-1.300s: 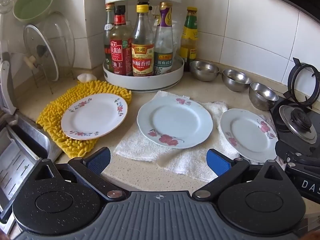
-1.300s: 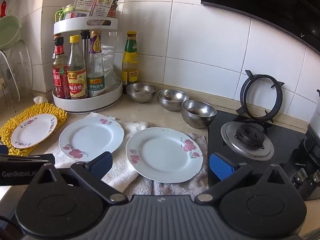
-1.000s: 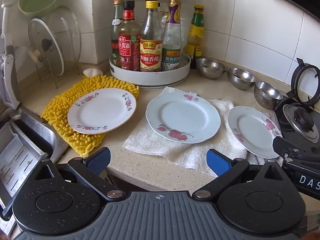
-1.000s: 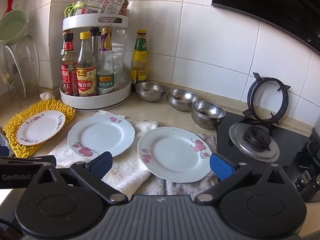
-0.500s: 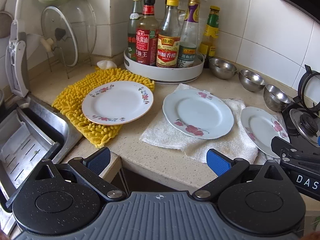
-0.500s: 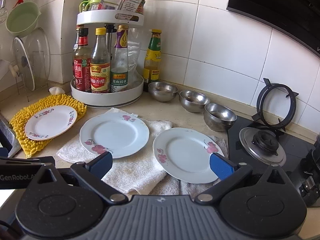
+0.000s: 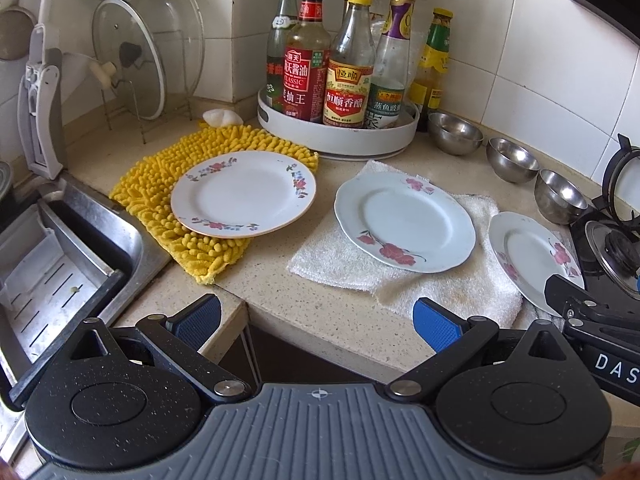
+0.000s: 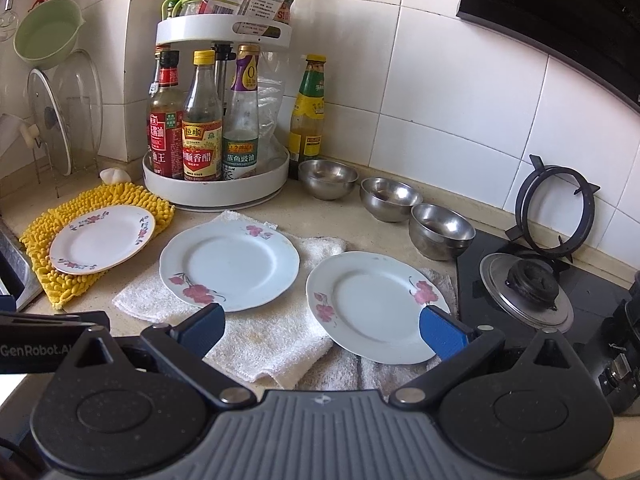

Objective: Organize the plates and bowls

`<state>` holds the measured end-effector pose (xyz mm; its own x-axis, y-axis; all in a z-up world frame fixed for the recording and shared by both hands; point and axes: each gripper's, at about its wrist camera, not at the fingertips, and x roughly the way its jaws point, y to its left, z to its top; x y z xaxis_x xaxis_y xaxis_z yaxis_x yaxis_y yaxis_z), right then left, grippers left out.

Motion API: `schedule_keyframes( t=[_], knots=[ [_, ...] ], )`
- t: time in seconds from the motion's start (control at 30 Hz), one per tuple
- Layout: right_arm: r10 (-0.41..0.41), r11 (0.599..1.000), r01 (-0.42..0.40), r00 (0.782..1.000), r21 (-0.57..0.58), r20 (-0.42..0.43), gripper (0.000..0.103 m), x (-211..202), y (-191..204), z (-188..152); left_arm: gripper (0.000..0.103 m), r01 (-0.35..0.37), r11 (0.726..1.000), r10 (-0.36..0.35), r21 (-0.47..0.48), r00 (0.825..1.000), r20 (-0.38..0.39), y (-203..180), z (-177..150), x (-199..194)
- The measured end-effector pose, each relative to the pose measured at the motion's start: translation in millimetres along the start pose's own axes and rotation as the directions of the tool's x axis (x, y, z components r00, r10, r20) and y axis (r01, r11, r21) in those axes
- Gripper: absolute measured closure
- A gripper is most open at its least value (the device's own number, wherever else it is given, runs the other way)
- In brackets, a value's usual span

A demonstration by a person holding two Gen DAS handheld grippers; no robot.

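Both grippers empty, jaws spread wide, held off the front edge of the counter (image 7: 320, 312). Nothing touched.

Left gripper (image 7: 316, 320): hangs over the counter's front corner, next to the sink (image 7: 80, 248). The small plate (image 7: 243, 199) on the yellow mat (image 7: 160, 184) lies ahead and slightly left of its left finger, well apart. The middle plate (image 7: 406, 222) sits on the white towel (image 7: 332, 260), ahead and slightly right. The right gripper's body shows at the right edge of the left wrist view.

Right gripper (image 8: 322, 332): the right plate (image 8: 372, 304) lies directly ahead between its fingers; its near rim appears close to the right blue pad (image 8: 442, 336) (contact: cannot tell, probably just overlap in view). The plate sits partly on the towel, next to the stove (image 8: 520, 292). The middle plate is ahead-left, above the left pad.

Three steel bowls in a row along the back wall: the left bowl (image 8: 328, 178) by the spice rack (image 8: 216, 184), the centre bowl (image 8: 390, 198), and the right bowl (image 8: 440, 236) at the stove edge. All upright, separate, well beyond both grippers.
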<state>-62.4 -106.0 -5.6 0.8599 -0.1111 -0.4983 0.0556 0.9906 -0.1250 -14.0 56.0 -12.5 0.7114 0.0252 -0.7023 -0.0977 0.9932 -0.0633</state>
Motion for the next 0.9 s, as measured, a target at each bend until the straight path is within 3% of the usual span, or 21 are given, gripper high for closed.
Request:
schedule_keyframes(
  t=[0.9],
  knots=[
    [-0.002,1.0,0.002,1.0,0.01,-0.015,0.0,1,-7,-3,0.0,0.007,1.0,-0.007,0.022,1.0,-0.006,-13,-3,1]
  ],
)
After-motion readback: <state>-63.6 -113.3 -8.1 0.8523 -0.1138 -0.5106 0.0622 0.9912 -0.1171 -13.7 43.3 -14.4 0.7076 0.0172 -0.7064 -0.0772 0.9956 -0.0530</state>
